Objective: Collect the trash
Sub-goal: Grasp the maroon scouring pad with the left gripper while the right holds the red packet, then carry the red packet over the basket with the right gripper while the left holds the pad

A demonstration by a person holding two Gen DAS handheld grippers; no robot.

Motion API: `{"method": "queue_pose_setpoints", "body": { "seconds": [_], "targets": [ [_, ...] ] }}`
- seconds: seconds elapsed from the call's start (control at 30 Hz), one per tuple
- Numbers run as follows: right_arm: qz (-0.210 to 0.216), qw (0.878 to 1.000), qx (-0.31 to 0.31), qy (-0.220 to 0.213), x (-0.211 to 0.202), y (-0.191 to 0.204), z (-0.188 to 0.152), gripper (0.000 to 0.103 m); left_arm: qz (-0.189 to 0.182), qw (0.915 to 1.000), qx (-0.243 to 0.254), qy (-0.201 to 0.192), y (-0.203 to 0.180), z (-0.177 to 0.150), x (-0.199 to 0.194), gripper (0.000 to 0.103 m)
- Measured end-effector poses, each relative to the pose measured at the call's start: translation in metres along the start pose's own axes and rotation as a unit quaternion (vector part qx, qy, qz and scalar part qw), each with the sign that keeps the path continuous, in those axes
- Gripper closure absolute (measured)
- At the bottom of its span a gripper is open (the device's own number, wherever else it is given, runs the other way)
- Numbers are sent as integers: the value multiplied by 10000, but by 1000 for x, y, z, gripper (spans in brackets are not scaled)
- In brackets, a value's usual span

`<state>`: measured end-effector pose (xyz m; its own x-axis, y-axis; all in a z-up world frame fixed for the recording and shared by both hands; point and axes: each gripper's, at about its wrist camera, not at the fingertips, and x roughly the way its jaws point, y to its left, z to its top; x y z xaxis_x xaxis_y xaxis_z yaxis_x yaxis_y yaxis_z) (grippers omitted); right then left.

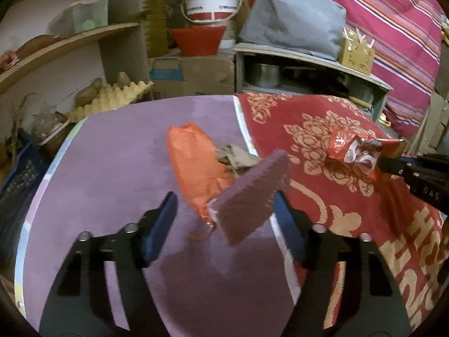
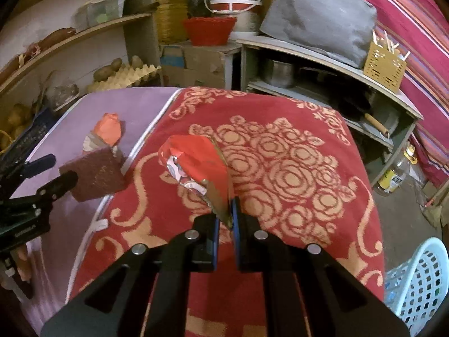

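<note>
My right gripper (image 2: 226, 223) is shut on a crumpled red wrapper (image 2: 196, 163) and holds it above the red patterned mat (image 2: 294, 168); the wrapper also shows in the left wrist view (image 1: 353, 151). My left gripper (image 1: 224, 205) is open, and a maroon scrub pad (image 1: 252, 193) leans tilted against its right finger. The pad also shows in the right wrist view (image 2: 95, 174). An orange wrapper (image 1: 193, 165) and a crumpled brown paper scrap (image 1: 235, 157) lie on the purple surface (image 1: 112, 168) just beyond the pad.
A light blue perforated basket (image 2: 421, 286) stands at the lower right. Shelves with an egg tray (image 1: 112, 98), potatoes, a red basket (image 1: 196, 39) and a white bucket (image 1: 210, 2) line the back. A low shelf with pots (image 2: 280, 73) is at the right.
</note>
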<state>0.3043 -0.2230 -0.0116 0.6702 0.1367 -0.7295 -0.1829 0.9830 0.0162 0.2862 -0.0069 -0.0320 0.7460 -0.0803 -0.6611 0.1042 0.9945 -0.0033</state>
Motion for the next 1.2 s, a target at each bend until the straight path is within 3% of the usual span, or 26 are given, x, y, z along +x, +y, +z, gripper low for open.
{"method": "queue_pose_setpoints", "body": {
  "seconds": [0.03, 0.13, 0.33, 0.4, 0.7, 1.2],
  "targets": [
    [-8, 10000, 22, 14, 0, -3, -1, 95, -53, 10000, 35, 22, -1, 0, 2, 46],
    [-40, 10000, 59, -1, -4, -11, -2, 95, -206, 9997, 97, 120, -4, -1, 6, 68],
    [-29, 9999, 125, -99, -13, -19, -2, 95, -344, 9993, 103, 57, -8, -1, -4, 76],
    [-16, 9999, 117, -114, -15, -19, -2, 95, -404, 9991, 94, 15, -10, 0, -9, 83],
    [33, 9996, 144, -232, -32, -22, -9, 95, -383, 9989, 151, -209, -30, 4, -26, 90],
    [-256, 9970, 526, -509, -79, -65, -25, 95, -335, 9967, 283, -680, -60, 13, -69, 90]
  ]
}}
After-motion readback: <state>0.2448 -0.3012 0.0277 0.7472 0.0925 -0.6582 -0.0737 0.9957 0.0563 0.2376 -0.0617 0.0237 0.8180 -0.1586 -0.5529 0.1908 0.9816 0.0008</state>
